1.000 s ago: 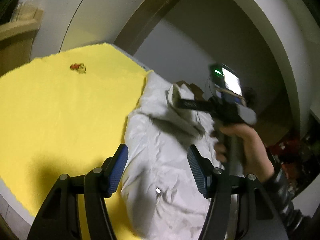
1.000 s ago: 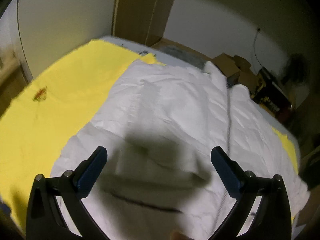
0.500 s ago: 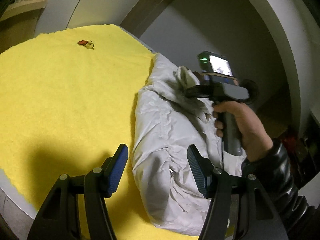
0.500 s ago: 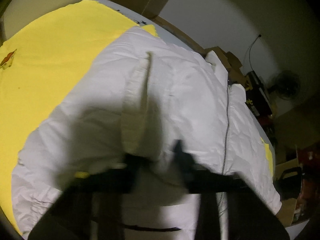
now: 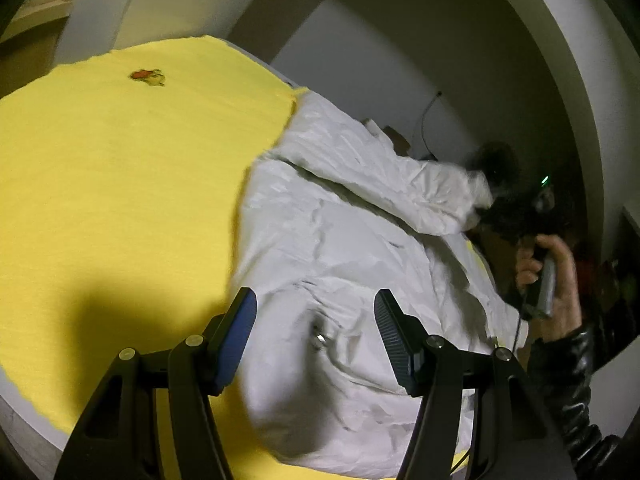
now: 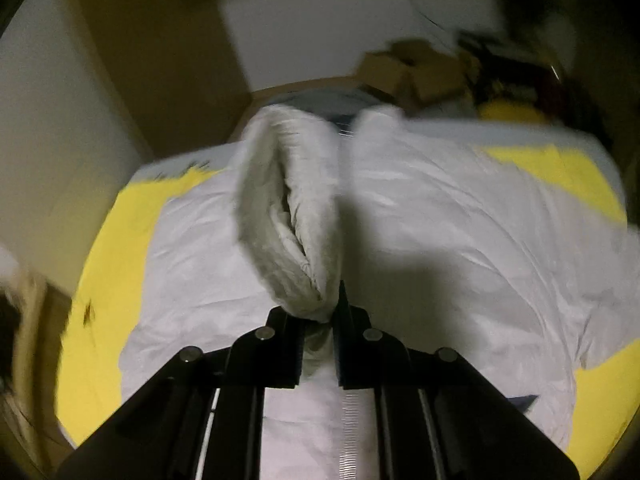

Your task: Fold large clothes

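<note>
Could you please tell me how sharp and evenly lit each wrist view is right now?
Left wrist view: mostly sharp, a dark shadow on the yellow blanket, only the far hand smeared. Right wrist view: motion blur throughout, dim edges, shadow across the white jacket.

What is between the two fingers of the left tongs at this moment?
In the left wrist view, the open left tongs have only the white jacket between their fingers, its small metal snap included. The pads do not press on it.

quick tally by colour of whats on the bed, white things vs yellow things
white: 1, the jacket, its cuff pinched in the right gripper
yellow: 1, the blanket spread under it
total: 2
</note>
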`<control>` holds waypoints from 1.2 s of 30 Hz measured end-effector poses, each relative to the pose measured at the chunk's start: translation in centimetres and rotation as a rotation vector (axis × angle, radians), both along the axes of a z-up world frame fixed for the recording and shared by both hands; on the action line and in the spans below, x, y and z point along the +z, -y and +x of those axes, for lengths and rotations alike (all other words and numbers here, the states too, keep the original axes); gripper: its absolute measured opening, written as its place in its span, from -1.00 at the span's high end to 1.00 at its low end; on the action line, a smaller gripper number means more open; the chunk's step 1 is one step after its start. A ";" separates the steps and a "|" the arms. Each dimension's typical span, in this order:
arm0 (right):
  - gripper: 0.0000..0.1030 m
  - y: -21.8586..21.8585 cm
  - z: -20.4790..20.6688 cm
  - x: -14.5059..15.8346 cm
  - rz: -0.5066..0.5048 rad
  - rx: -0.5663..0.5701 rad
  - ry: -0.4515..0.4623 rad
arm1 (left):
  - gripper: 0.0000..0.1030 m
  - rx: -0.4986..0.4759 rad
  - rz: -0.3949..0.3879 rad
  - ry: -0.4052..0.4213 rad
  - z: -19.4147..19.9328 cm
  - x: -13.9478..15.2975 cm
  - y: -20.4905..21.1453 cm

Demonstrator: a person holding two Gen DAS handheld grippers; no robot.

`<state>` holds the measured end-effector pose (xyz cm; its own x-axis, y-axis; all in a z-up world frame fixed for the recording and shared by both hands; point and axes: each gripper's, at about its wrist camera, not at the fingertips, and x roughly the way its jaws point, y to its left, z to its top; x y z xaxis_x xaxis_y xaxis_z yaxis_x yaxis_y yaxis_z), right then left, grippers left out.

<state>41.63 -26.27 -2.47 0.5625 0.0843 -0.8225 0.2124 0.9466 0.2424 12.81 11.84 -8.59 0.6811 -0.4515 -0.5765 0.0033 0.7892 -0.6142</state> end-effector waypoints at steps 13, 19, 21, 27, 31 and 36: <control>-0.02 13.3 -9.0 -3.8 0.202 -0.179 0.116 | -0.20 -0.102 0.094 0.023 2.4 4.1 5.8; -0.51 22.5 -20.0 -1.9 0.276 -0.294 0.212 | -0.51 -0.401 0.024 0.108 6.7 12.1 15.6; -0.51 24.5 -23.5 -0.8 0.262 -0.324 0.246 | -0.61 -0.481 -0.023 0.111 8.9 14.3 20.5; -0.51 31.7 -30.6 1.2 0.249 -0.500 0.274 | -0.61 -0.575 0.152 0.085 16.4 14.6 36.2; -0.51 35.4 -33.2 1.1 0.255 -0.579 0.242 | -0.61 -0.526 0.271 -0.083 24.6 8.8 44.5; -0.51 36.6 -33.5 0.5 0.243 -0.556 0.209 | -0.57 -0.490 0.291 -0.254 31.0 1.3 48.0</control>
